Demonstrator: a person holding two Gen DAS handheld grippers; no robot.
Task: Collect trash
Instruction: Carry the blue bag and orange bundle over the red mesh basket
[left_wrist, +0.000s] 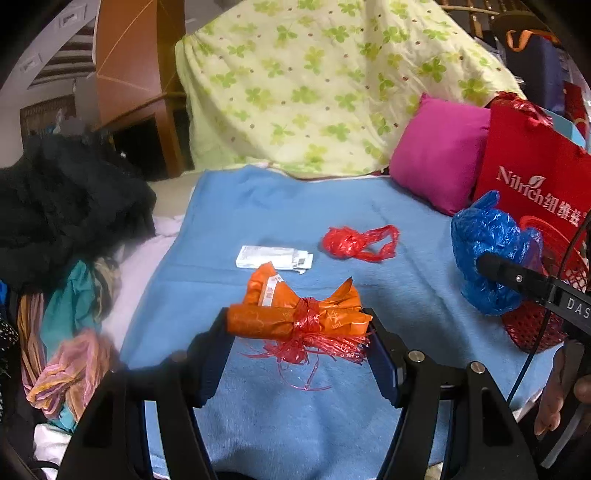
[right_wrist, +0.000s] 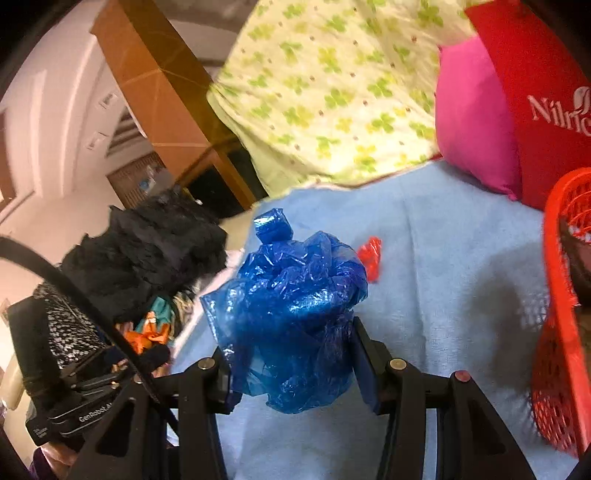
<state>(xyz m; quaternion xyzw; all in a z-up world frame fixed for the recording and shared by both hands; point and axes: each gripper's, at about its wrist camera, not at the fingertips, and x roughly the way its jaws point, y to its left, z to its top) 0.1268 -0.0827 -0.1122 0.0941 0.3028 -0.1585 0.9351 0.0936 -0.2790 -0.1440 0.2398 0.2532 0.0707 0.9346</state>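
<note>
The left gripper (left_wrist: 299, 325) is nearest in the left wrist view. Its two fingers pinch an orange wrapper bundle (left_wrist: 295, 314) by its ends, one pad against each end. The bundle is tied round the middle with red plastic strips, whose frayed ends hang below it. The bundle is held above the blue blanket (left_wrist: 258, 406), which covers the bed surface.

The right gripper (right_wrist: 291, 369) pinches a crumpled blue plastic bag (right_wrist: 291, 295) between its fingers. The bag bulges up and forward from the jaws. In the left wrist view this same bag sits at the right, at the tip of the other tool, in front of a red mesh basket (left_wrist: 532, 328). In the right wrist view the basket stands at the right edge, its rim near the blue bag but apart from it.

Farther out, a flat white packet (left_wrist: 273, 257) lies on the blanket just beyond the orange bundle. To its right lies a knotted red plastic bag (left_wrist: 354, 243), apart from the packet.

At the left edge of the blanket lies a heap of clothes (left_wrist: 66, 295), topped by a black garment.

At the far right a pink cushion (left_wrist: 439, 155) leans beside a red shopping bag (left_wrist: 532, 173). Behind them rises a pale quilt with green clover print (left_wrist: 314, 85).
</note>
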